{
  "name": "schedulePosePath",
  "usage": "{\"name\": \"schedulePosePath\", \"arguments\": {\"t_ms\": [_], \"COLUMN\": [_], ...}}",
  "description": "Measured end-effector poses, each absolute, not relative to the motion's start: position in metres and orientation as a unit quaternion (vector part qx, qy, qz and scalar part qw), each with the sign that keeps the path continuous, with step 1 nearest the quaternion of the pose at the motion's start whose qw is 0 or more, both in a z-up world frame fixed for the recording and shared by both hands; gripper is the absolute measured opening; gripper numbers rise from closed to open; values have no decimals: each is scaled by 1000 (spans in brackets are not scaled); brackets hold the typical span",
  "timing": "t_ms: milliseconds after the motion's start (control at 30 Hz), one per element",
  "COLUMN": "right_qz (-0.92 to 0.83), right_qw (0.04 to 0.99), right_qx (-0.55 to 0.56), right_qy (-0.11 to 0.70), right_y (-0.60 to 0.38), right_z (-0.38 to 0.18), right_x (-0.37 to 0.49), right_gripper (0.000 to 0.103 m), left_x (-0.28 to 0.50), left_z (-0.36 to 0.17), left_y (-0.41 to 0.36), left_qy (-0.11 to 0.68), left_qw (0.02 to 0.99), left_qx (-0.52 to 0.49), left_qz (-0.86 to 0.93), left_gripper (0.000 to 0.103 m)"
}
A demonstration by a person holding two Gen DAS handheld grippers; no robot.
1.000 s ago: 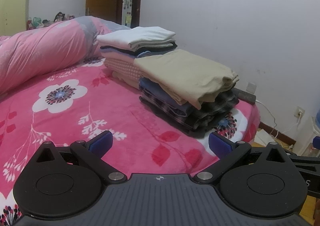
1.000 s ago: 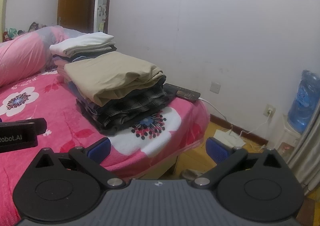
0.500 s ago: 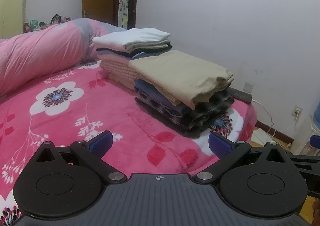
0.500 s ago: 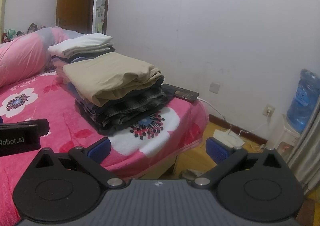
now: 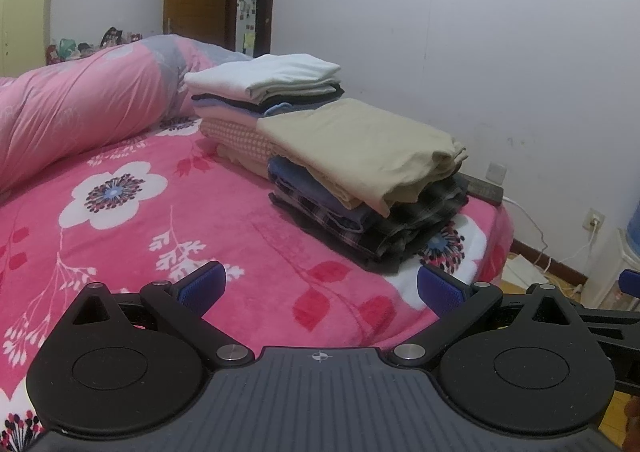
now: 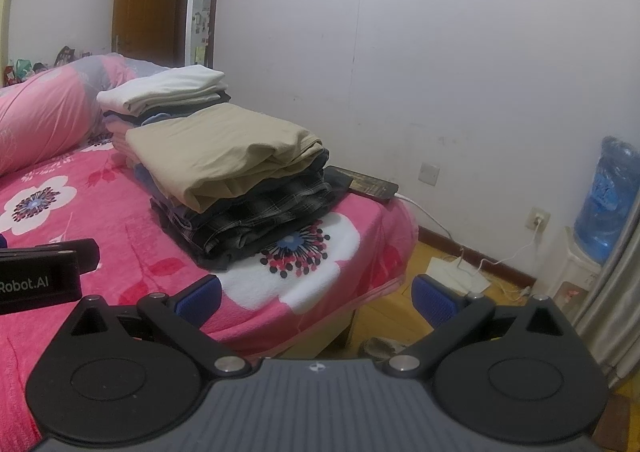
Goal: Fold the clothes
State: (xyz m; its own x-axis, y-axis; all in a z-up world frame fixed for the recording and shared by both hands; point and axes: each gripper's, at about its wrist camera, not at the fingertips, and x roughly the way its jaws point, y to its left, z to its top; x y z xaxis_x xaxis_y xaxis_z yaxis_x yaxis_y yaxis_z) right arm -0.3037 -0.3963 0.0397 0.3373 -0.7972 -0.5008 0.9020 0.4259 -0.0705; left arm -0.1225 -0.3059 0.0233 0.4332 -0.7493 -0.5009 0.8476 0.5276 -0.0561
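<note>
Bedroom, white wall, bed [image 5: 168, 236] under a pink floral blanket, rolled pink quilt [image 5: 80, 107] at the far end. We have two stacks of folded clothes near the bed's wall-side corner: the near stack [image 5: 372, 187], topped by beige trousers [image 5: 360, 143] over blue and plaid pieces, and the far stack [image 5: 264, 95], topped by a white garment and touching the near one. Left hand-held gripper [image 5: 320, 288] hangs above the bare blanket, jaws spread wide, nothing between them; right hand-held gripper [image 6: 316, 298] sits past the bed edge, over the floor, jaws likewise apart and empty. Both are well short of the stacks. No unfolded garment shows in either view, so we read this as between items: last piece stacked, both tools free. Could also be the end of the task; we can't tell from here. Next move, if more laundry exists, calls for finding it outside these views and bringing it onto the open blanket in front of the left tool, clear of the stacks. Near stack sits close to the bed edge, and a dark flat device [image 6: 368, 183] lies just behind it, so we should avoid nudging that corner.
</note>
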Motion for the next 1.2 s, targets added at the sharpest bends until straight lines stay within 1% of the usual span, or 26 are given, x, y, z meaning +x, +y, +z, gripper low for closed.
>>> {"name": "schedulePosePath", "arguments": {"t_ms": [1200], "right_qz": [-523], "right_qw": [810], "right_qx": [112], "right_qy": [241], "right_y": [-393], "right_z": [37], "right_x": [-304], "right_gripper": [103], "left_x": [-123], "left_z": [21], "left_y": [-305], "left_qy": [241], "left_qw": [843], "left_qx": [109], "left_qz": [-469], "left_gripper": [103]}}
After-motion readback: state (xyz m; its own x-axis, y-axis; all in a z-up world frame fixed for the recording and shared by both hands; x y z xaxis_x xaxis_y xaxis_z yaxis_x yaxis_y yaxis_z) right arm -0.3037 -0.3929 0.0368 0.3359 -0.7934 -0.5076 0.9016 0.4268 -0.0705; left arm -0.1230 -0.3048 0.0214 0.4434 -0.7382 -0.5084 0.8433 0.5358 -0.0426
